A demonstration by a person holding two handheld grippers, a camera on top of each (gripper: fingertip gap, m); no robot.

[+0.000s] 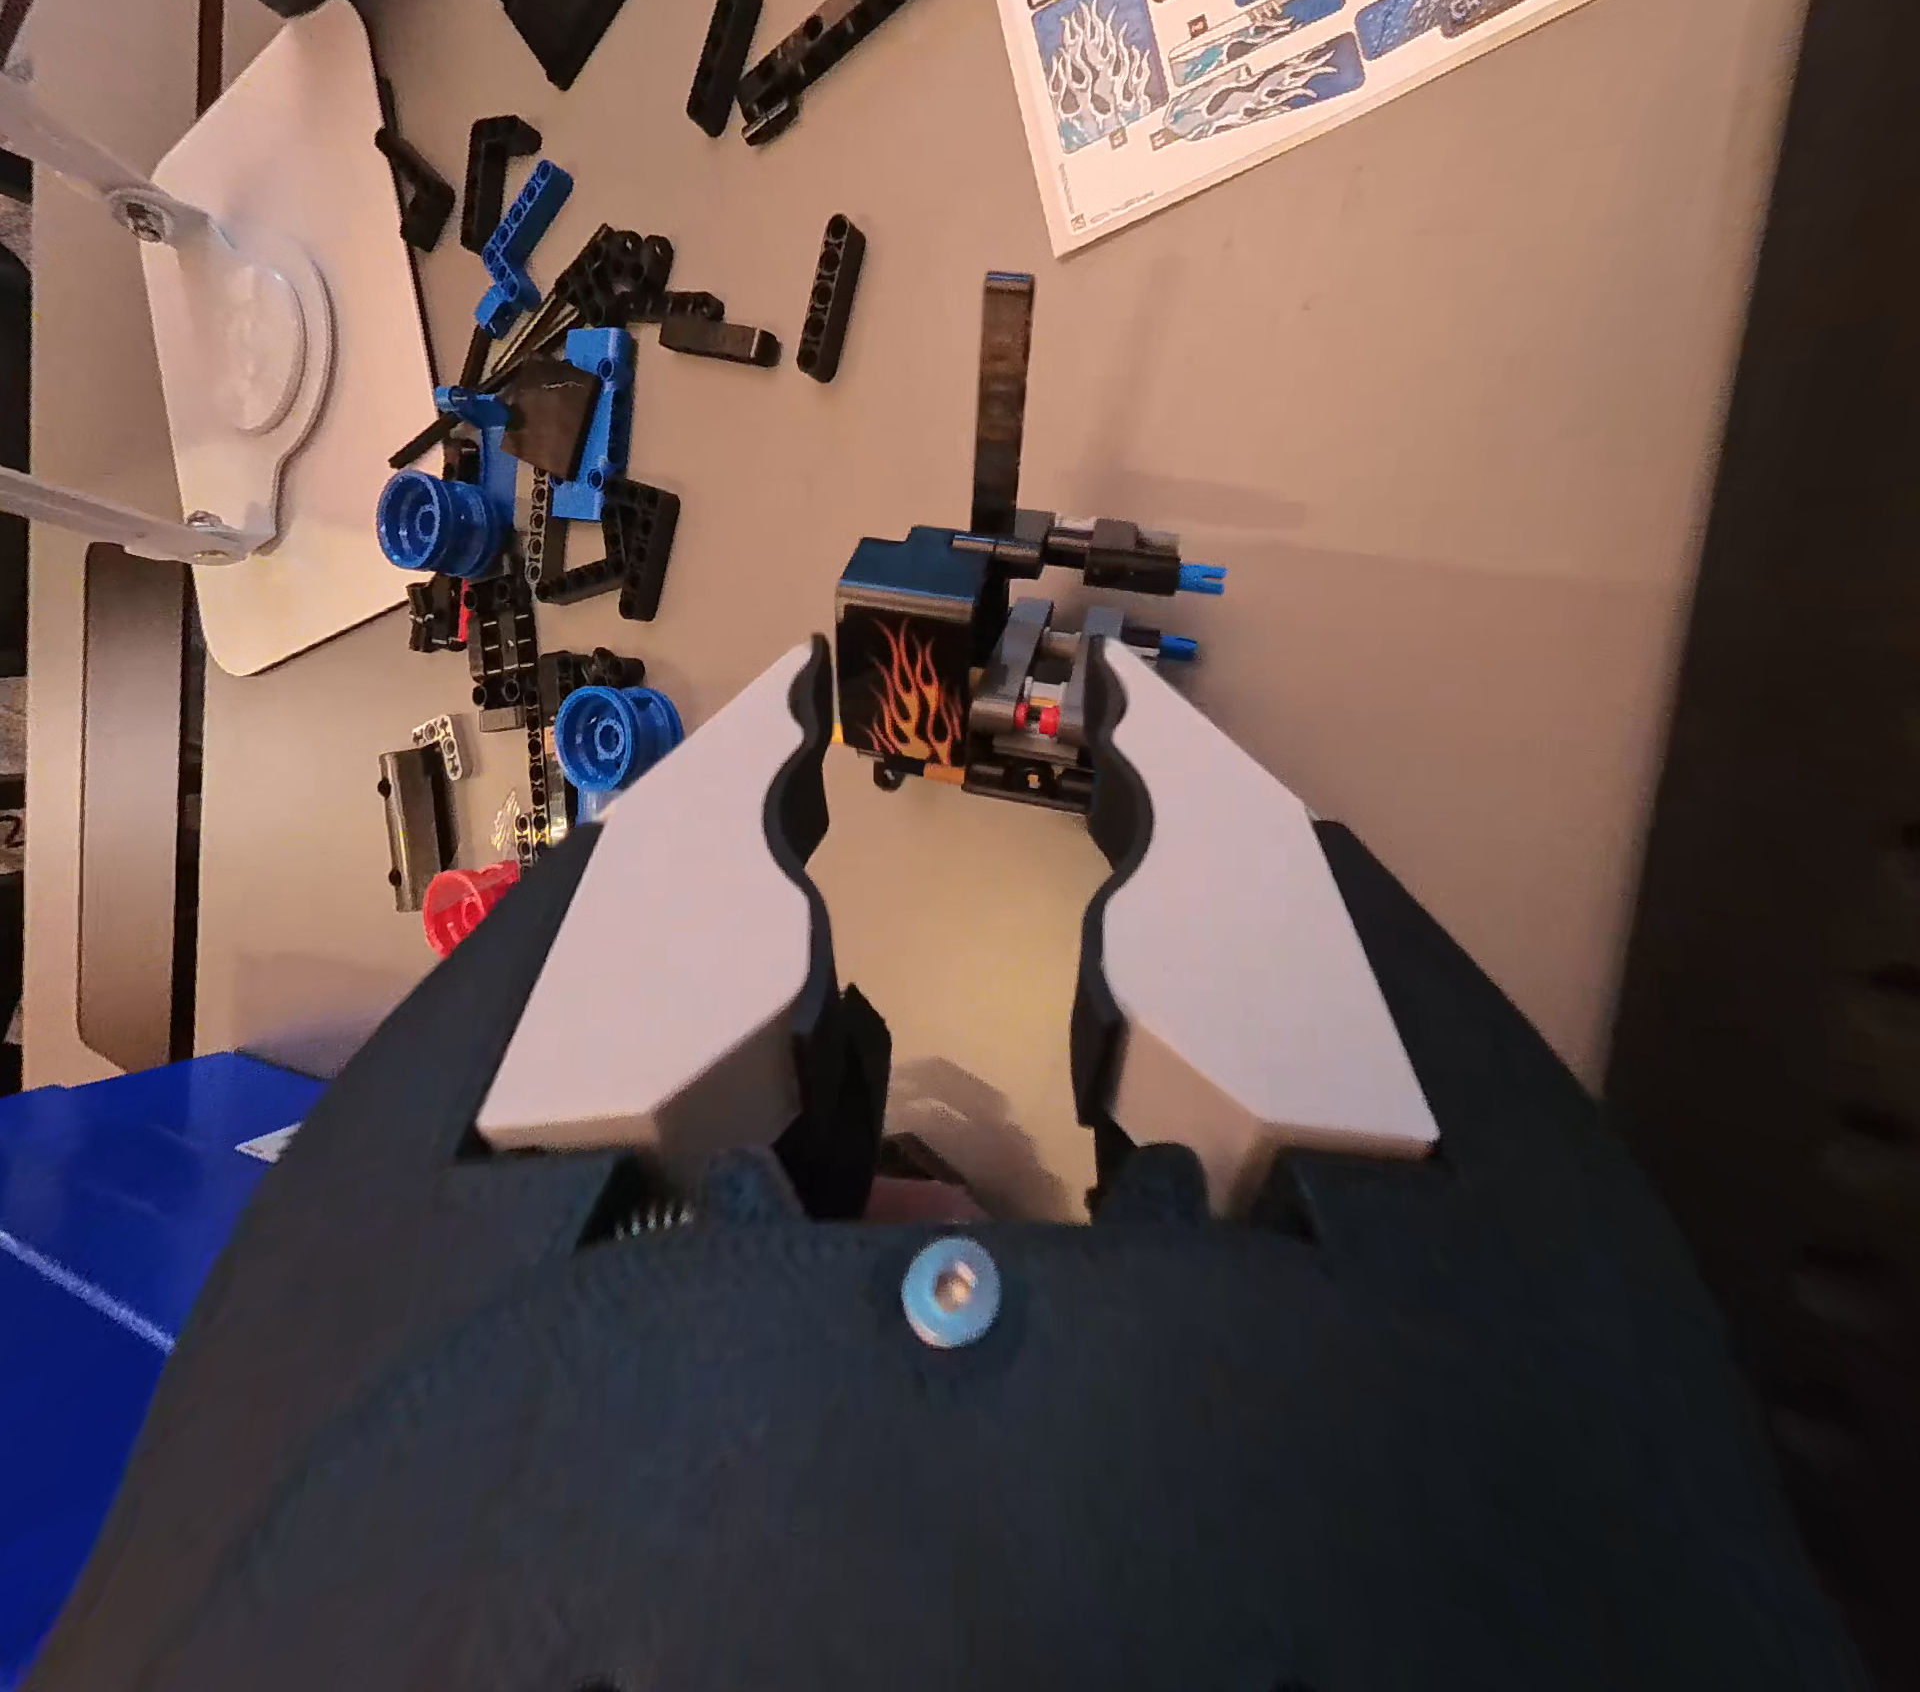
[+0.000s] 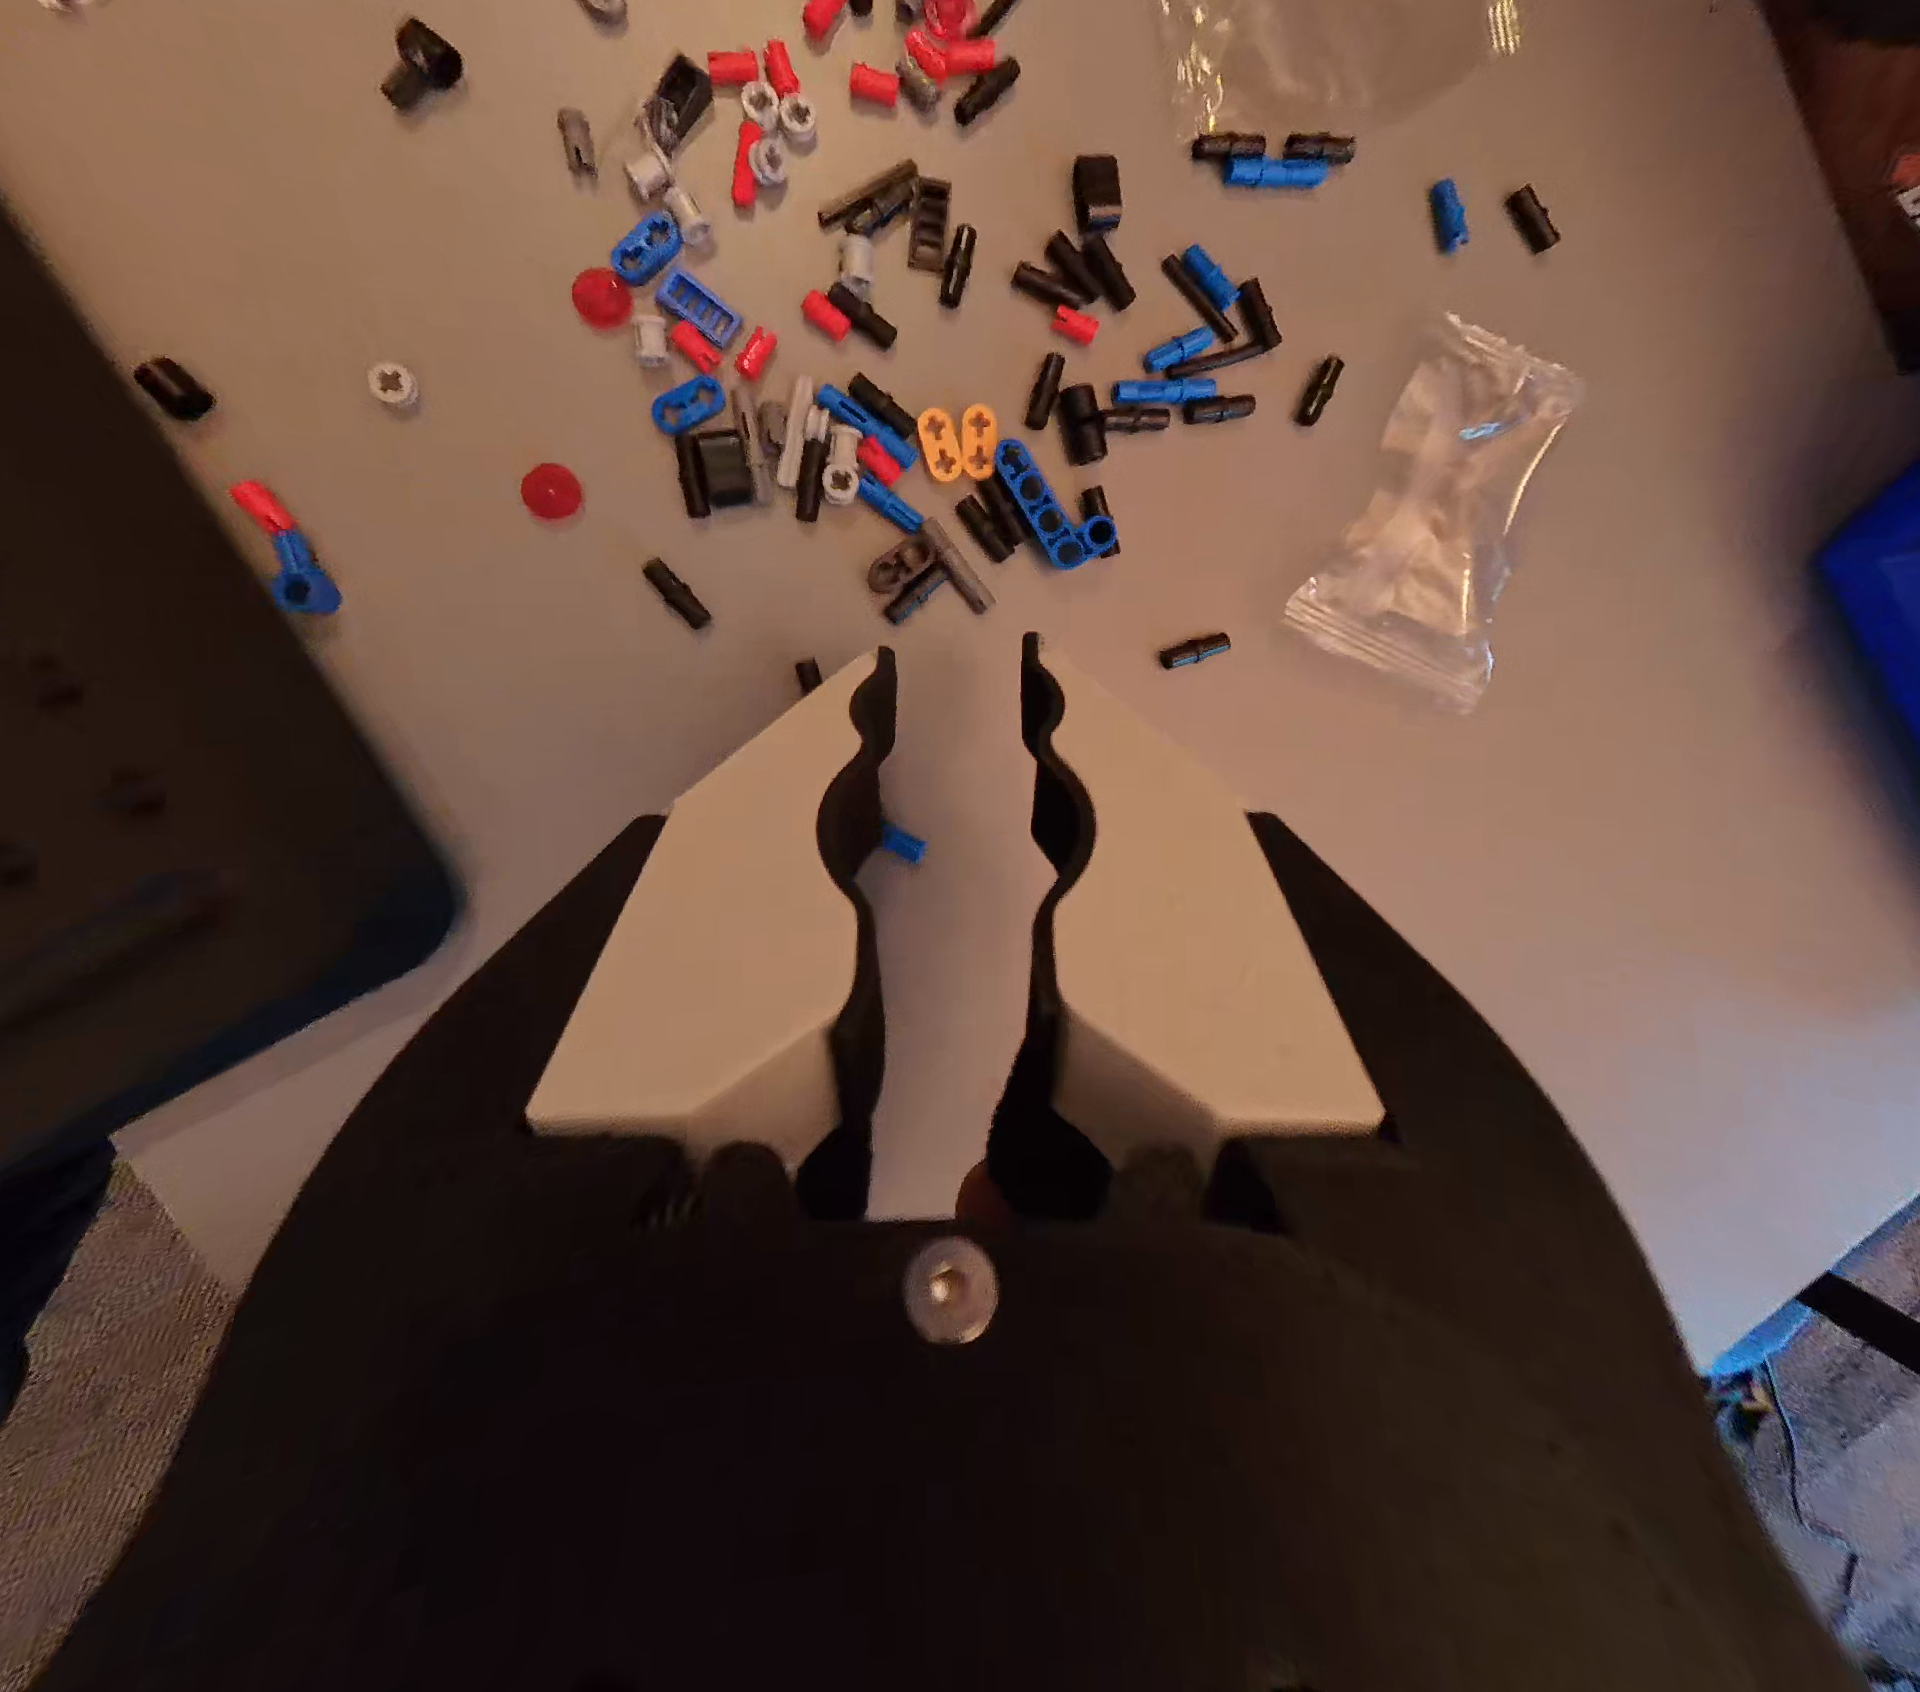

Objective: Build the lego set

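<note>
since the whole next move hangs on how the half-built model [image 1: 966,666] sits against the left gripper [image 1: 961,686], here's the layout: in the left wrist view the model is dead centre of the frame, right at the fingertips, with one tip just beside the flame-printed black panel on its left side and the other tip against the grey linkage on its right. jaws are spread wide around it, and i honestly can't tell if the pads are pressing or just bracketing it, so i'd call it released for now. its long axis looks to run up the frame, thanks to a black beam [image 1: 1006,395] sticking up out of the top, while two blue pins [image 1: 1195,608] poke out toward the right edge. so the left one is clearly the nearer tool. the model itself is a blue-topped block with orange and yellow flames on black, plus a little red bit low in the grey part. over in the right wrist view, the right gripper [image 2: 956,655] hangs over the grey table [image 2: 1351,915] with its jaws parted a little and nothing between them, and the loose pile of small pieces [image 2: 883,292] spreads across the upper middle of the frame. a small blue pin [image 2: 902,842] peeks out from behind the left finger lower down.
</note>
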